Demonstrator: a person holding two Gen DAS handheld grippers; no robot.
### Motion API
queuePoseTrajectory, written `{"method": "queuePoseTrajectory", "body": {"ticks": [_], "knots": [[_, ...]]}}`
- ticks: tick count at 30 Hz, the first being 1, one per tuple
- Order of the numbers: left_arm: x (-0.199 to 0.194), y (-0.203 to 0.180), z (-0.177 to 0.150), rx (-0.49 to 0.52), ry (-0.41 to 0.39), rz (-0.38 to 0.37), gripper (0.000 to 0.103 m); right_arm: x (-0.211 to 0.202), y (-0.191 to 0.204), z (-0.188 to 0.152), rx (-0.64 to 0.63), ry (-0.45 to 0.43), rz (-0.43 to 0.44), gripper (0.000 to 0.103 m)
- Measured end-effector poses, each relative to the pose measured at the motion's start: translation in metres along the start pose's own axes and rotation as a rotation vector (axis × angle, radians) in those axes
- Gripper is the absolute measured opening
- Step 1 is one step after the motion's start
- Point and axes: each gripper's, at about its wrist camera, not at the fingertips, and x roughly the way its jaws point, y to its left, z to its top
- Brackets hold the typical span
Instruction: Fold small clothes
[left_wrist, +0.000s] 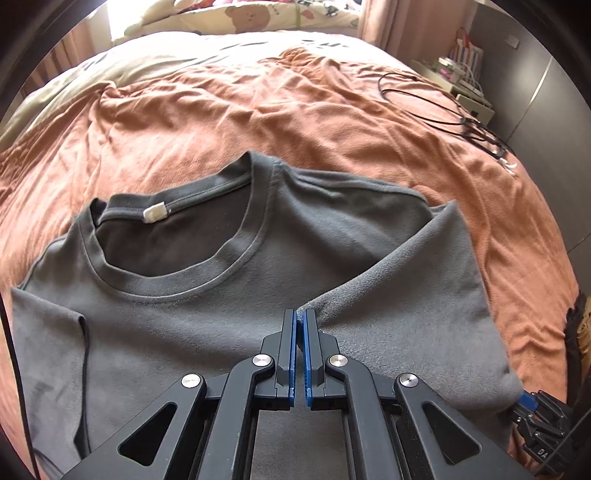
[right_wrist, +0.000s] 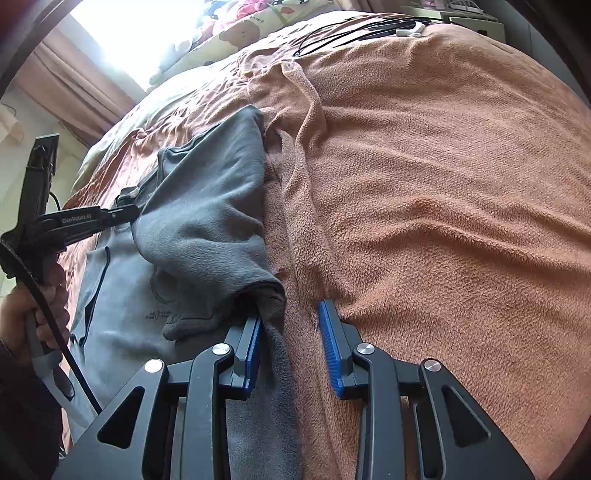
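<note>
A soft grey fleece T-shirt (left_wrist: 229, 295) lay spread on a rumpled orange terry blanket (left_wrist: 229, 110) covering the bed, neckline toward the pillows. The left tool (left_wrist: 300, 314) had its blue-padded jaws pressed together on a raised ridge of the shirt's cloth below the collar, and the fabric tented up from the pinch toward the far shoulder. In the right wrist view the right tool (right_wrist: 291, 314) stood spread, one pad against the bunched sleeve end, the other over the blanket, gripping nothing.

The shirt looked light, limp and thick-napped: it would likely drape and sag from any single hold, and the fleece would probably cling to the terry instead of sliding. It seemed neither slippery nor fragile. A pinch through both layers at a hem, sleeve cuff or shoulder seam would probably carry better than a hold mid-panel. A coil of thin black cable (left_wrist: 439, 107) lay well apart near the bed's far edge.
</note>
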Motion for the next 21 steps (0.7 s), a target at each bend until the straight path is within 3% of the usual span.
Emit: {"method": "queuePoseTrajectory", "body": {"ticks": [6,9,12,16,21], "knots": [[0.021,0.007,-0.001,-0.028,0.004,0.059,0.003,-0.001,-0.001,0.001,-0.003,0.001,-0.004,0.021],[0.027,0.012,-0.003,-0.058,0.016,0.024,0.004,-0.002,-0.004,0.001,0.010,0.004,0.011,0.020],[0.020,0.020,-0.009,-0.118,0.013,-0.018,0.014,-0.003,-0.002,0.000,-0.001,0.010,0.010,0.020],[-0.003,0.024,-0.020,-0.161,-0.039,-0.011,0.040,-0.009,0.002,0.001,-0.008,0.015,0.029,0.020],[-0.026,0.018,-0.037,-0.182,-0.045,-0.045,0.042,-0.014,0.005,0.001,-0.012,0.012,0.069,0.026]]}}
